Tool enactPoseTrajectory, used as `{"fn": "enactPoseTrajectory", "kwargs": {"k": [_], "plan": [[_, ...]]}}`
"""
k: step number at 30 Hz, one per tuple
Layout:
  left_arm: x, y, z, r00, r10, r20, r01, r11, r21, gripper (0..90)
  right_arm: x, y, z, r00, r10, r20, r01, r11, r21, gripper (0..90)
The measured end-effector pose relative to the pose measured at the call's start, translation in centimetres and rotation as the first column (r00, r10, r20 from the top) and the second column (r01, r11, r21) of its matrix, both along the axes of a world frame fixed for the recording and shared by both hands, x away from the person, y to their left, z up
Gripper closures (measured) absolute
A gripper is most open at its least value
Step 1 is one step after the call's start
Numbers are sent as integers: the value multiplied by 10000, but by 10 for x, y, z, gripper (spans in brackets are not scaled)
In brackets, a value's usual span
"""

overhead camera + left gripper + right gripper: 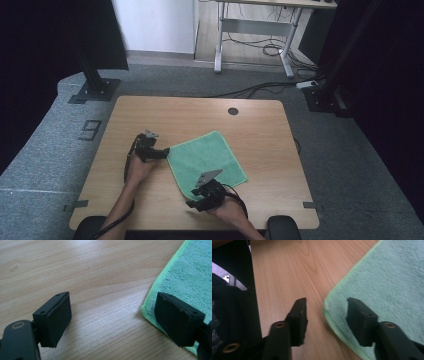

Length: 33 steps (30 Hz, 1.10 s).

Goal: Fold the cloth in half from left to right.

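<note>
**Two grippers at the edges of a green cloth**

A wooden table (150, 115) stood on grey carpet, with a white desk frame (255, 35) and loose cables on the floor beyond it. A green cloth (207, 160) lay flat on the tabletop, turned so that its corners pointed along and across the table.

The person's left forearm came in from the bottom edge and angled up toward the cloth's left corner. The left hand (137, 167) held the left gripper (162, 153) low over the wood, pointing right. In the left gripper view its jaws stood wide apart, one over bare wood, the other over the cloth's hem (nothing lay between them but tabletop).

The right hand (227, 207) sat near the table's front edge, wrist bent so that the right gripper (192, 204) pointed left, at the cloth's near corner. In the right gripper view its jaws were also spread, straddling the rounded corner: one over wood, one above the cloth. Neither gripper held anything.
</note>
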<state>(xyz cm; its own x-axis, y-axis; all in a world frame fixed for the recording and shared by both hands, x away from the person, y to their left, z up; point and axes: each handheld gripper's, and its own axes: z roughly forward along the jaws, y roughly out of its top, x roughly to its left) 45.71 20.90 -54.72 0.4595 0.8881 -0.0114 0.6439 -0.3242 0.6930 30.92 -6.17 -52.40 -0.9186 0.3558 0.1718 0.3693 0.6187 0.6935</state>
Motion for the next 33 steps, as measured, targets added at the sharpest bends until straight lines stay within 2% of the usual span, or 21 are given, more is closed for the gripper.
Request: {"fn": "enactPoseTrajectory", "kwargs": {"k": [1, 2, 3, 4, 5, 6, 7, 9, 12, 14, 15, 17, 18, 19, 21, 22, 23, 26, 30, 33], "plan": [[-1, 0, 0, 10000, -79, 35, 79, 10000, -45, 166, -1, 5, 0, 9999, 96, 73, -96, 9999, -108, 618], [-1, 0, 0, 10000, -79, 35, 79, 10000, -45, 193, -1, 5, 0, 9999, 96, 73, -96, 9999, -108, 618], [-2, 0, 0, 9998, -171, 87, 172, 9998, -68, 230, -2, 8, 0, 9998, 78, 193, -71, 9993, -356, 716], [-3, -1, 1, 9993, -337, 162, 340, 9993, -126, 263, -2, 10, 0, 9996, 126, 246, -114, 9989, -452, 758], [-3, -1, 1, 9993, -337, 162, 340, 9993, -126, 292, -2, 10, 0, 9996, 126, 246, -114, 9989, -452, 758], [-4, -1, 1, 9990, -397, 200, 400, 9991, -152, 292, -3, 10, 0, 9995, 133, 301, -117, 9986, -524, 790], [-5, -2, 1, 9984, -516, 246, 521, 9985, -179, 348, -3, 11, -1, 9992, 155, 357, -131, 9977, -668, 854], [-5, -2, 1, 9981, -558, 275, 564, 9982, -212, 376, -3, 11, -1, 9992, 134, 372, -108, 9976, -690, 866], [-7, -4, 1, 9969, -718, 326, 727, 9970, -280, 477, -3, 9, -1, 9992, 86, 387, -59, 9975, -705, 873], [-8, -6, 1, 9955, -888, 338, 899, 9954, -332, 569, -3, 9, 0, 9991, 99, 408, -70, 9975, -702, 874], [-9, -7, 1, 9950, -937, 335, 949, 9947, -391, 659, -3, 9, 1, 9990, 120, 436, -90, 9976, -685, 875], [-9, -9, 1, 9937, -1081, 284, 1095, 9926, -533, 766, -3, 9, 1, 9989, 132, 448, -101, 9977, -674, 875], [-10, -9, 1, 9931, -1149, 227, 1161, 9911, -643, 766, -3, 9, 1, 9988, 153, 455, -123, 9978, -657, 875], [-10, -10, 1, 9925, -1210, 170, 1219, 9898, -731, 851, -3, 10, 1, 9987, 183, 467, -153, 9978, -644, 875], [-9, -8, 1, 9930, -1181, 5, 1175, 9874, -1063, 885, -4, 10, 2, 9988, 235, 434, -209, 9980, -604, 875], [-9, -8, 1, 9930, -1181, 5, 1175, 9874, -1063, 891, -4, 10, 2, 9988, 235, 434, -209, 9980, -604, 875], [-8, -4, 1, 9938, -1106, -145, 1073, 9836, -1451, 894, -4, 11, 2, 9986, 276, 449, -249, 9979, -592, 875], [-7, 0, 1, 9944, -1020, -282, 960, 9813, -1666, 895, -4, 11, 1, 9986, 290, 444, -265, 9981, -563, 875], [-10, 7, 5, 9947, -938, -429, 853, 9817, -1702, 894, -3, 15, 1, 9989, 380, 283, -369, 9986, -389, 875], [-16, 17, 10, 9946, -872, -555, 760, 9809, -1789, 892, -7, 24, 3, 9970, 717, 289, -708, 9970, -313, 875]]}}
